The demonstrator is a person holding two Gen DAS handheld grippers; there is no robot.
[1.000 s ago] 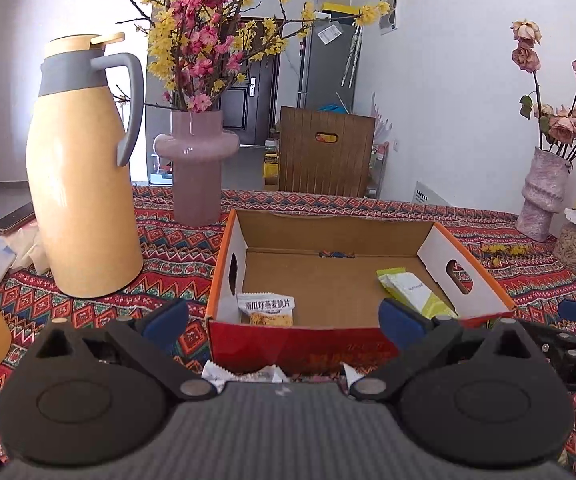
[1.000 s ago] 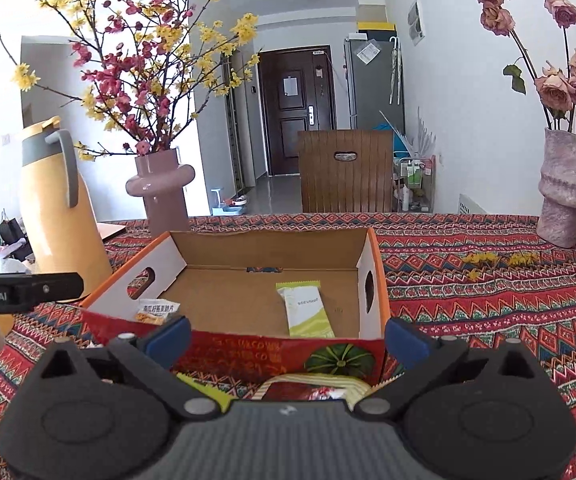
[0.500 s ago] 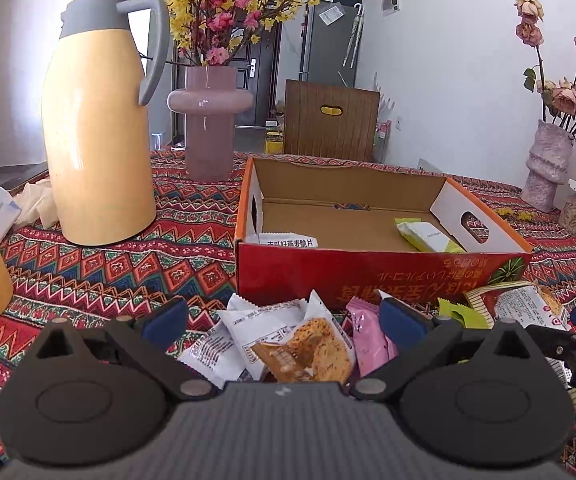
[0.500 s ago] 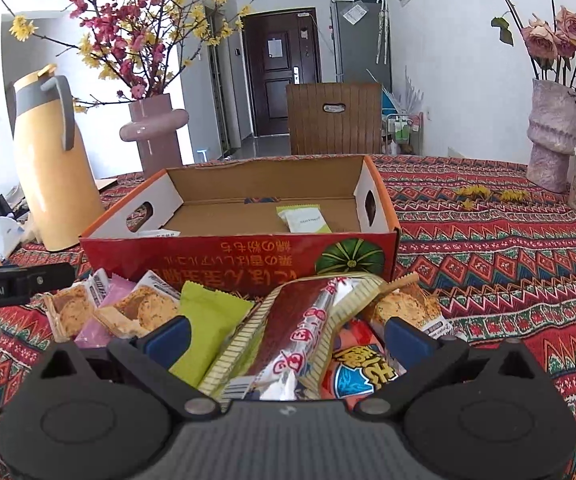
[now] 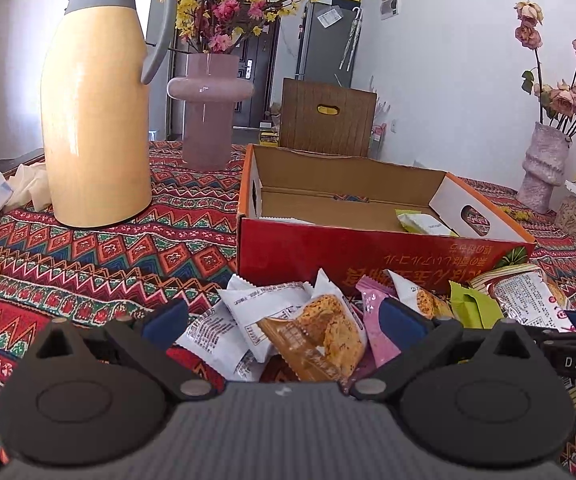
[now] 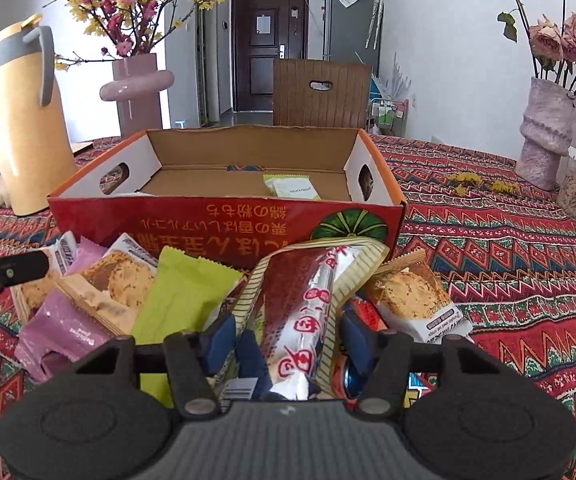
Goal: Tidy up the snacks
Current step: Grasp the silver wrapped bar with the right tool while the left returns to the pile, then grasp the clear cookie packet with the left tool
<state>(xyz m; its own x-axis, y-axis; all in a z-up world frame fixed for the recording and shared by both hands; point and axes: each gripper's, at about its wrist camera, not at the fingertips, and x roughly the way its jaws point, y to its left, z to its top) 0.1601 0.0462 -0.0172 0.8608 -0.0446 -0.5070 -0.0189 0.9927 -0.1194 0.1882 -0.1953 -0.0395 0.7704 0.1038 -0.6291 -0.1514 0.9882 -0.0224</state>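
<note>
Over on the left, the yellow thermos jug (image 5: 96,120) and the pink vase (image 5: 208,112) stand clear of the action on the patterned tablecloth (image 5: 108,248), and the left gripper (image 5: 284,316) hangs with its jaws spread wide over the cracker packets (image 5: 316,332), gripping nothing. Moving across, the snack heap lies just in front of the red cardboard box (image 6: 224,216), touching its front wall, with a pink packet (image 6: 60,328) and a lime-green packet (image 6: 180,292) fanned out at the near side. Now the right gripper (image 6: 288,340): its jaws have just been closing in on the long red striped snack bag (image 6: 308,300), which sits between the blue pads, though I cannot tell whether they are truly pressing yet. Inside the box one pale green packet (image 6: 292,188) already lies on the floor, so most of the sorting is ahead. The danger, I reckon: that slick, puffy bag could squirt out of a shallow pinch, or drag the green packet and the cracker beside it along on the lift
</note>
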